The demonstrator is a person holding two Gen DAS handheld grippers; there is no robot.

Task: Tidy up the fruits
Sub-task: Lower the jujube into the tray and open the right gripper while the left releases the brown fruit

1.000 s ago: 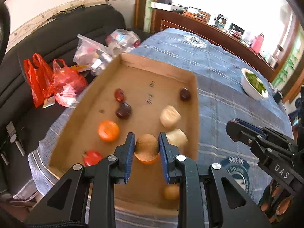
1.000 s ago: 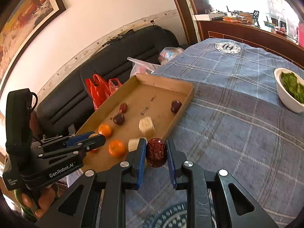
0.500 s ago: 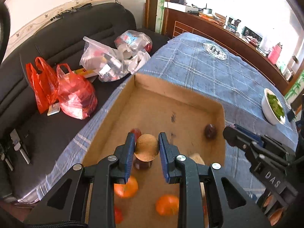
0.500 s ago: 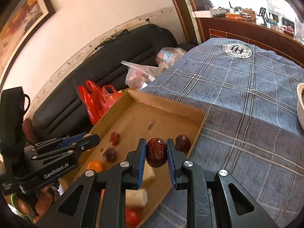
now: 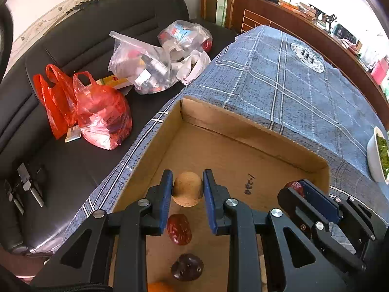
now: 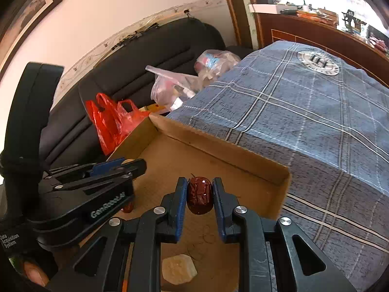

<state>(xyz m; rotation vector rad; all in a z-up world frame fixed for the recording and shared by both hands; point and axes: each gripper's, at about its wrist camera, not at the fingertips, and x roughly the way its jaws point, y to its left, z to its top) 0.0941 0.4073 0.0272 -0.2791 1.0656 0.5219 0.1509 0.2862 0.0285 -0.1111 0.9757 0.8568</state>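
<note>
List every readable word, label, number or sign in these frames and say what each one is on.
"GenRobot.AI": side of the left gripper.
"Data Acquisition System": its handle, at the right wrist view's lower left edge.
Round emblem on the blue tablecloth: large "IH"-like letters; ring text too small.
Black marking on the cardboard box floor: unreadable.

An orange fruit (image 5: 159, 287) below the left tool (image 5: 187, 189) is cut by the frame's bottom edge; the bowl (image 5: 374, 158) by the right edge.

Box (image 5: 243, 131) on table (image 5: 304, 92), beside sofa (image 5: 73, 43)
</note>
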